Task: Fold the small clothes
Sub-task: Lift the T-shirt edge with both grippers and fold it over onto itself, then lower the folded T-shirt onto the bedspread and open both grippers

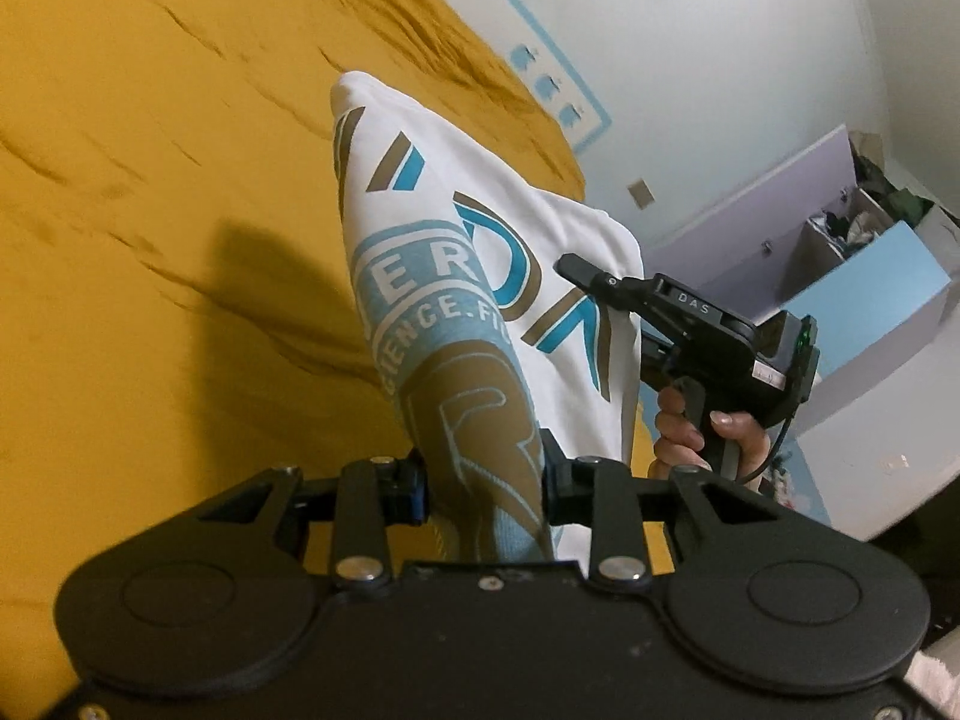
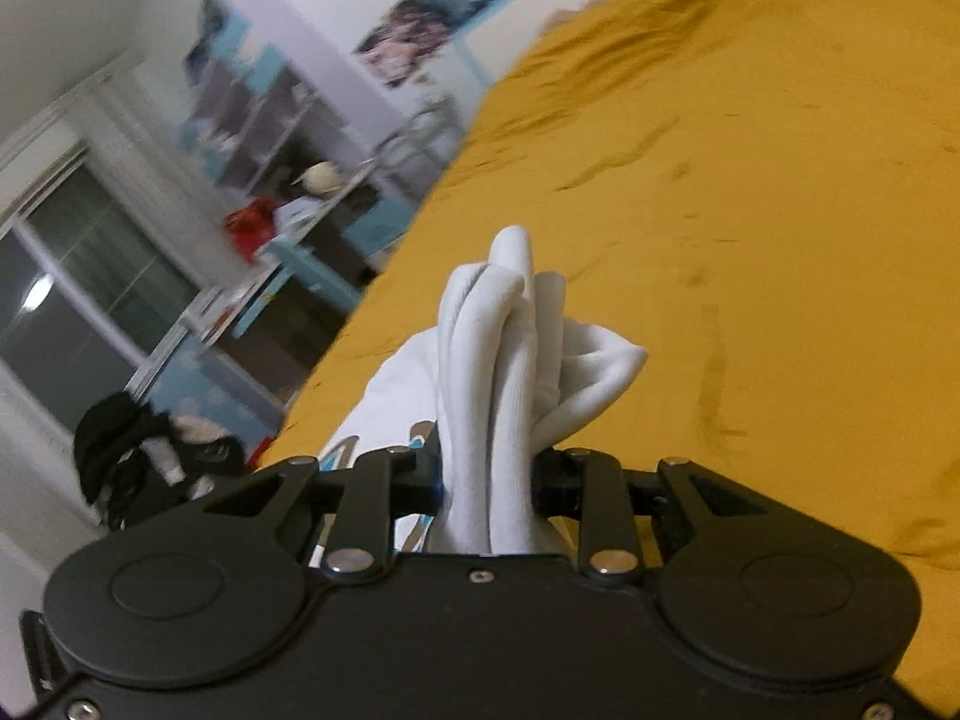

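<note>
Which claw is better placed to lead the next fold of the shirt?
Probably left. The left claw grips the shirt on its flat printed panel, with the bedspread in front. The right claw pinches a bunched white wad, harder to lay flat.

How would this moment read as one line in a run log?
stage: lifting shirt off bed | left gripper: shut on shirt | right gripper: shut on shirt | fold: not yet made

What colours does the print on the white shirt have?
The print on the white shirt is light blue, turquoise and tan-brown; the left wrist view shows it best.
</note>
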The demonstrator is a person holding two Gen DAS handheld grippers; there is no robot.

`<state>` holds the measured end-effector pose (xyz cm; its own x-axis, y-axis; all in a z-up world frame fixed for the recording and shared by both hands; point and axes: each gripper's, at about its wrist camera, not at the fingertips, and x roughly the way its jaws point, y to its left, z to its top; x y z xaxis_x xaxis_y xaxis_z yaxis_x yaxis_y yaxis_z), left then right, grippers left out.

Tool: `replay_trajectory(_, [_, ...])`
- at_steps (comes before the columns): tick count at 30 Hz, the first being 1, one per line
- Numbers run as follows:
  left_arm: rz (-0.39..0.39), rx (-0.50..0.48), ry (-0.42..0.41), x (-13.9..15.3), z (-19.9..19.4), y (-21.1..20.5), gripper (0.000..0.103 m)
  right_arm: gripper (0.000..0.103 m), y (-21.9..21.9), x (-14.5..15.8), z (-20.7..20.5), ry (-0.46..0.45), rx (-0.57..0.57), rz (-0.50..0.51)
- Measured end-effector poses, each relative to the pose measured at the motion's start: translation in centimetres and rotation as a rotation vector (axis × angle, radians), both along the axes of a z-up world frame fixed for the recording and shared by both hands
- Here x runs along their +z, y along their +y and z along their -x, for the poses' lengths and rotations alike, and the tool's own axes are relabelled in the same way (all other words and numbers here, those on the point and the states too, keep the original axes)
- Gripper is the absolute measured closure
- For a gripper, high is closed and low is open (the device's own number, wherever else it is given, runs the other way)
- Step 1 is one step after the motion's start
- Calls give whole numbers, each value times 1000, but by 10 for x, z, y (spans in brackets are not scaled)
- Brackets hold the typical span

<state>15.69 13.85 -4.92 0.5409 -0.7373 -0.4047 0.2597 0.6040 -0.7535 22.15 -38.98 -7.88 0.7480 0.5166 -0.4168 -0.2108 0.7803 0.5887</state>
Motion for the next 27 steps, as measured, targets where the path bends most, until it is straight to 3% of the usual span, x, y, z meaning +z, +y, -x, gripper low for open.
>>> replay_trajectory(4, [-36,55,12,-2,13,49,72,77,46,2,-16,2,77,47])
replay_trajectory(8, [-51,101,57,-21,19,84,72,77,83,-13,-28,29,142,93])
replay_trajectory(17, [-47,139,232,-100,17,109,72,77,115,-85,-42,161,183,227])
replay_trajectory(20, [-23,141,215,-115,19,115,67,77,106,-110,-45,202,171,262])
replay_trajectory(23, [-22,134,216,-115,18,124,63,69,89,-125,-49,223,160,233])
replay_trajectory(25, [-32,121,227,-110,20,128,62,57,85,-127,-47,210,147,250])
replay_trajectory(27, [-49,117,246,-100,22,129,62,55,79,-123,-40,192,125,262])
